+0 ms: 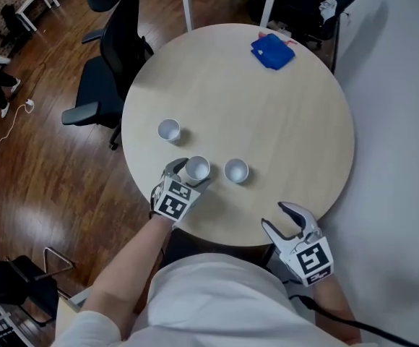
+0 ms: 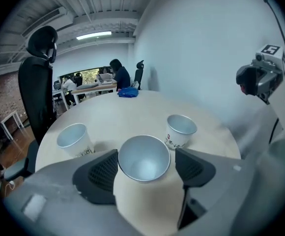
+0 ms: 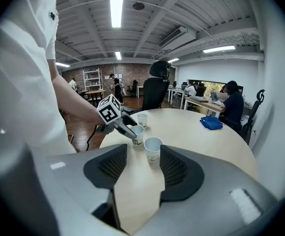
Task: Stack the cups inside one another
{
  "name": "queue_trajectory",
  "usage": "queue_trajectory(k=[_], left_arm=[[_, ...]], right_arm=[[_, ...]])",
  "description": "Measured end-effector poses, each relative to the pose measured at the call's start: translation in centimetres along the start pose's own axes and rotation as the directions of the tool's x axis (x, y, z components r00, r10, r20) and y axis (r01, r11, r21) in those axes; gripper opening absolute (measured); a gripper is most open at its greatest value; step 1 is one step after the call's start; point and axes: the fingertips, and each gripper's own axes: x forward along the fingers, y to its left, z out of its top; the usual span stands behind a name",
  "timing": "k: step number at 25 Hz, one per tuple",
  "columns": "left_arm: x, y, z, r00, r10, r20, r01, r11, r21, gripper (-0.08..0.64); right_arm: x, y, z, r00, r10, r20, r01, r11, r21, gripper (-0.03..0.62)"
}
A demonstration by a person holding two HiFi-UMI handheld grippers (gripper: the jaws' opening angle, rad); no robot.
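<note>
Holds left gripper (image 1: 188,176) tilted down over table (image 1: 267,114), jaws apart round cup (image 1: 197,169); right gripper (image 1: 276,217) at table's near edge, jaws apart.

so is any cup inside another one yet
No: the left cup, middle cup and right cup all stand separately on the table.

The cups (image 1: 169,130) (image 1: 197,169) (image 1: 236,170) are white with red-and-dark print, the table (image 1: 267,114) pale beige, the cloth (image 1: 272,51) blue, the chair (image 1: 119,56) black.

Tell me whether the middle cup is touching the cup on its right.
Apart. The head view shows a strip of bare table between the middle cup and the right cup.
</note>
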Motion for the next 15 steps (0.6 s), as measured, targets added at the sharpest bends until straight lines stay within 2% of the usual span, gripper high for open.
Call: queue_trajectory(k=[2,7,15], left_arm=[[0.6,0.0,0.0,1.0,-0.007,-0.007,0.007,1.0,0.017,0.385],[0.6,0.4,0.2,1.0,-0.026,0.0,0.026,0.999,0.031,0.357],[-4.4,2.7,5.6,0.994,-0.071,0.083,0.065,0.995,0.078,0.354]], right_arm=[[0.3,0.2,0.2,1.0,-0.009,-0.002,0.009,1.0,0.024,0.219],[1.2,0.5,0.9,1.0,-0.023,-0.019,0.024,1.0,0.019,0.219],[3.1,0.2,3.0,0.999,-0.052,0.007,0.051,0.998,0.045,0.219]])
